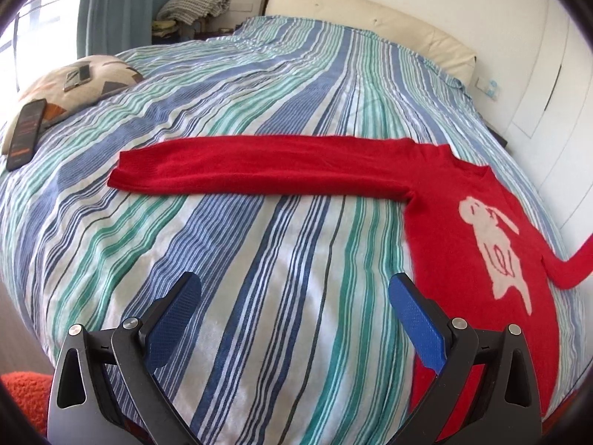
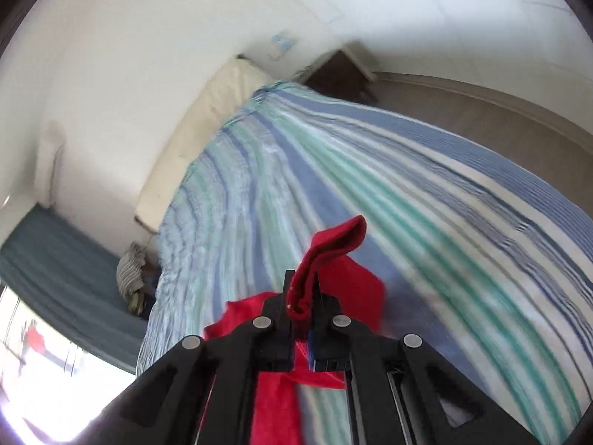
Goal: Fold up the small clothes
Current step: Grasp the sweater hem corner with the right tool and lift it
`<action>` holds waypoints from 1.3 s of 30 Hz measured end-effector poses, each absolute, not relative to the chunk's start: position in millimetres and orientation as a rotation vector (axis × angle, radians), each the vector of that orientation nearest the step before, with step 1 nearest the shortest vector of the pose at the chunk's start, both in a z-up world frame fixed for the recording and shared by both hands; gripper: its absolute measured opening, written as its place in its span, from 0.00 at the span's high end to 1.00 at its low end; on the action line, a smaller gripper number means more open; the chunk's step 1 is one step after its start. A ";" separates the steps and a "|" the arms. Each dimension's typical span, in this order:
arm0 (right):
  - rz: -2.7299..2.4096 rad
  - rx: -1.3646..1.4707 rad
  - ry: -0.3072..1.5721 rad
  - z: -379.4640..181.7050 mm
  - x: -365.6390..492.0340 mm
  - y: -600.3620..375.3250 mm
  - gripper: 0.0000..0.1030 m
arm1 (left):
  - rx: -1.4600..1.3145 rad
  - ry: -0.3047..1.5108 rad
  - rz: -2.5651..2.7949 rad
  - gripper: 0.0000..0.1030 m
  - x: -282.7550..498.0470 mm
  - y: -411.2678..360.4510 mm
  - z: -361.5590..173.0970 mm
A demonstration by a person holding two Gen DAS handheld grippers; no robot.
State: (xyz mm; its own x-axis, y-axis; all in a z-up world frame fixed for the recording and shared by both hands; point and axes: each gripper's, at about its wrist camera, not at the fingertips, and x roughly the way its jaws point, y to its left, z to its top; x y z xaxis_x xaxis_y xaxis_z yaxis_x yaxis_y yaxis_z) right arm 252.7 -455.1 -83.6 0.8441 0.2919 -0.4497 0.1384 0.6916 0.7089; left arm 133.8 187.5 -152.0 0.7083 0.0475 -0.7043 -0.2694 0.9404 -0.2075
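Red sweater [image 1: 456,230] with a pale rabbit figure [image 1: 493,248] lies flat on a striped bedspread [image 1: 259,259], its body at about four o'clock in the left wrist view and one sleeve [image 1: 259,167] stretched straight toward nine o'clock. The left gripper [image 1: 294,289] hovers above the bedspread with its blue-padded fingers [image 1: 415,319] spread wide, holding nothing, just beside the sweater's hem edge. In the blurred right wrist view, the right gripper [image 2: 302,293] is clamped on the cuff of the other sleeve [image 2: 330,248], lifted clear of the bed; a loop of red fabric stands up toward twelve o'clock. One patterned cushion [image 1: 74,89] sits at ten o'clock, carrying three flat devices: two small handsets [image 1: 77,77] on top and one dark phone [image 1: 25,134] at its lower edge. A cream headboard [image 1: 370,22] runs along the far side at one o'clock, with a stack of folded cloths [image 1: 192,5] near the curtain [image 1: 129,3] at eleven o'clock.
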 end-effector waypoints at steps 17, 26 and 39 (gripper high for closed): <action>0.771 0.930 0.942 -163.3 392.4 -139.3 0.32 | -0.356 0.772 0.190 0.02 130.4 203.5 -158.0; 0.459 0.906 1.054 -217.2 375.0 -265.1 0.32 | -0.296 0.829 0.156 0.01 146.0 184.1 -168.6; 0.210 0.461 0.888 -198.9 247.5 -303.8 0.49 | -0.524 0.850 0.152 0.01 139.1 222.8 -175.2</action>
